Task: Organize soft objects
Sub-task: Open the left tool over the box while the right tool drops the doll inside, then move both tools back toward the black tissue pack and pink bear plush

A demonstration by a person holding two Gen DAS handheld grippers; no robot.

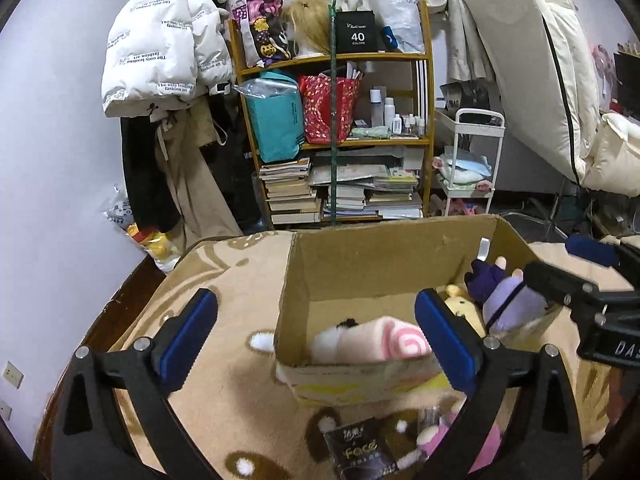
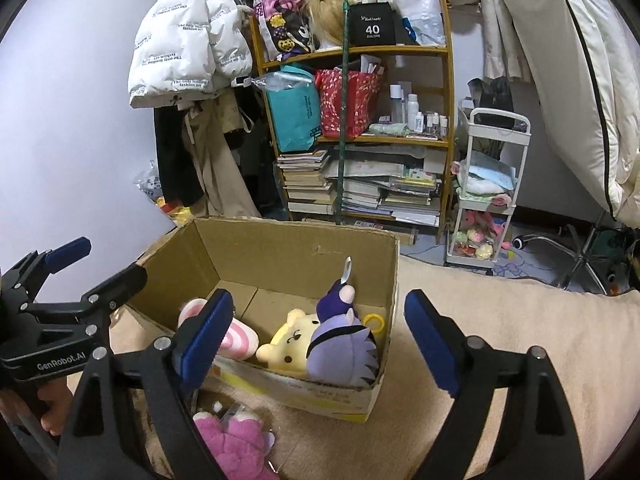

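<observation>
3 soft toys are sitting in the box [image 2: 280, 256]. The pink toy [image 2: 236, 440] is waiting below the right gripper [image 2: 320, 332]. Both grippers are hanging wide and empty.

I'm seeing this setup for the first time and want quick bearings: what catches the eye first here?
The open cardboard box in the middle of the tan blanket draws the eye, with a pink swirl roll plush, a yellow bear plush and a purple-haired doll inside. A pink plush lies outside, in front of the box. Both the left gripper and right gripper hover open, holding nothing.
</observation>
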